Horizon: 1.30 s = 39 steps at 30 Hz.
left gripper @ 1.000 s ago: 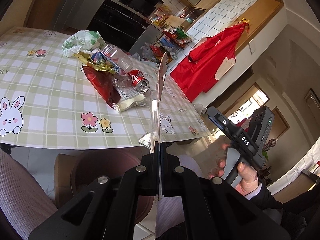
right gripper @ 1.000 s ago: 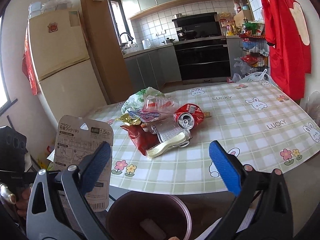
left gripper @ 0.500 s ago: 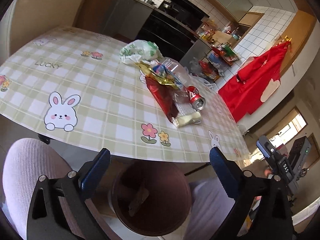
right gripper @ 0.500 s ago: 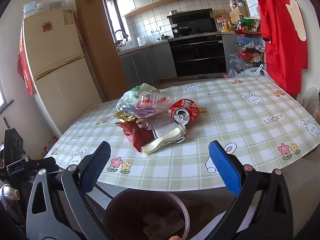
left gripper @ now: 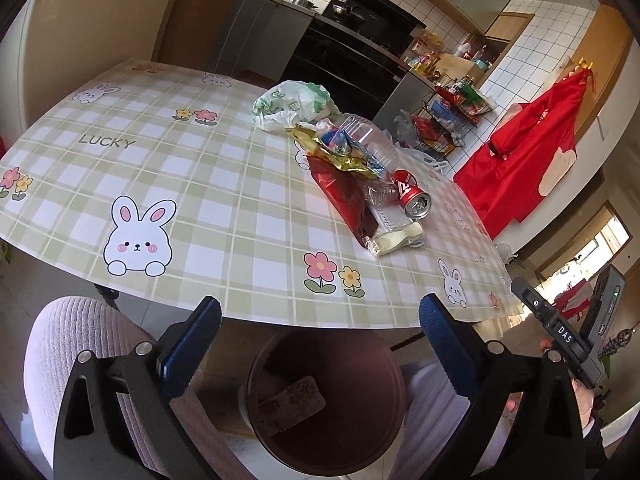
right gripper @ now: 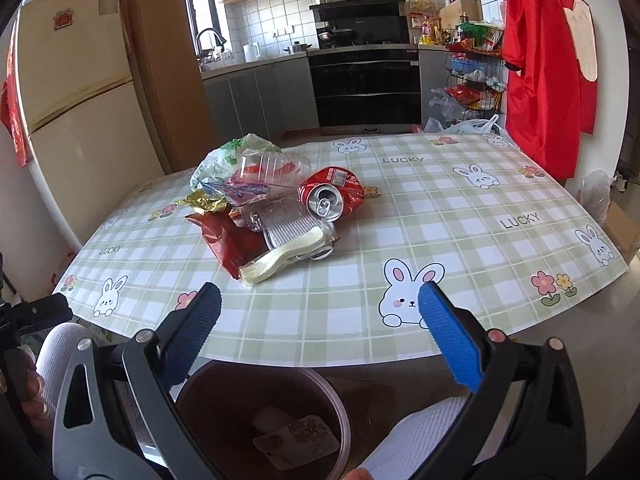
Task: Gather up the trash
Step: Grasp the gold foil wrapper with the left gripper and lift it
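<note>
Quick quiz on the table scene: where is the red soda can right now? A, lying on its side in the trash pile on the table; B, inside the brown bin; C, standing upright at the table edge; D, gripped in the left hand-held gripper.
A: the red soda can lies on its side among the wrappers on the table, its opened top facing the camera, while the brown bin holds only flat packaging.

bare tablecloth (right gripper: 400, 240) before trash pile (right gripper: 276, 208)
</note>
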Each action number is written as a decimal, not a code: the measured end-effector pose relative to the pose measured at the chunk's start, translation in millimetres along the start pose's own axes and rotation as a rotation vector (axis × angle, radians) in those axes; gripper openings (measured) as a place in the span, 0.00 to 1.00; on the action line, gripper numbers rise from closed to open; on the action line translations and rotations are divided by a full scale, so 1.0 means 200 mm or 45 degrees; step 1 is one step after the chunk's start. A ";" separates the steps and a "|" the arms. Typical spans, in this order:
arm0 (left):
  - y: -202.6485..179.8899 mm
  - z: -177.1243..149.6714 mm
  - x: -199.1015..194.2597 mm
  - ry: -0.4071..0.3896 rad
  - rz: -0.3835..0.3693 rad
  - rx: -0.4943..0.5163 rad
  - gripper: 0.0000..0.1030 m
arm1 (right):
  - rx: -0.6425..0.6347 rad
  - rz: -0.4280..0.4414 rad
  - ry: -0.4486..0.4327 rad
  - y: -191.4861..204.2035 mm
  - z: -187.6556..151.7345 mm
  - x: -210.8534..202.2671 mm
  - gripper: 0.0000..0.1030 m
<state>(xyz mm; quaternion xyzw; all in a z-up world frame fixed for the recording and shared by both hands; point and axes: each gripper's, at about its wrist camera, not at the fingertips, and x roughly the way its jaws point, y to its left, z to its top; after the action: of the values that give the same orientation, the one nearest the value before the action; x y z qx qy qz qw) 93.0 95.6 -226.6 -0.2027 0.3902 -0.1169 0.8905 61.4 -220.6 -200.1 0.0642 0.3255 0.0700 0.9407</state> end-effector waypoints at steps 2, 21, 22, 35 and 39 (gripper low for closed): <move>0.00 0.03 0.02 0.006 -0.007 0.001 0.94 | -0.019 -0.011 0.013 0.00 0.00 0.02 0.94; 0.12 0.57 0.48 0.048 -0.317 -0.468 0.78 | -0.152 -0.052 0.095 -0.07 0.26 0.41 0.95; 0.14 0.60 0.53 0.051 -0.342 -0.514 0.76 | -0.152 -0.050 0.105 -0.07 0.28 0.43 0.95; 0.34 0.81 1.06 0.123 -0.366 -0.805 0.67 | -0.255 -0.098 0.204 -0.05 0.45 0.74 0.95; 0.35 0.81 1.13 0.169 -0.431 -0.830 0.45 | -0.245 -0.075 0.235 -0.05 0.49 0.80 0.95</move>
<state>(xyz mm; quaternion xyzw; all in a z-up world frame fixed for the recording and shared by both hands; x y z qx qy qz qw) 367.9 118.3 -304.5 -0.5292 0.4248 -0.1452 0.7200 247.8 -209.5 -221.1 -0.0427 0.4042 0.0787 0.9103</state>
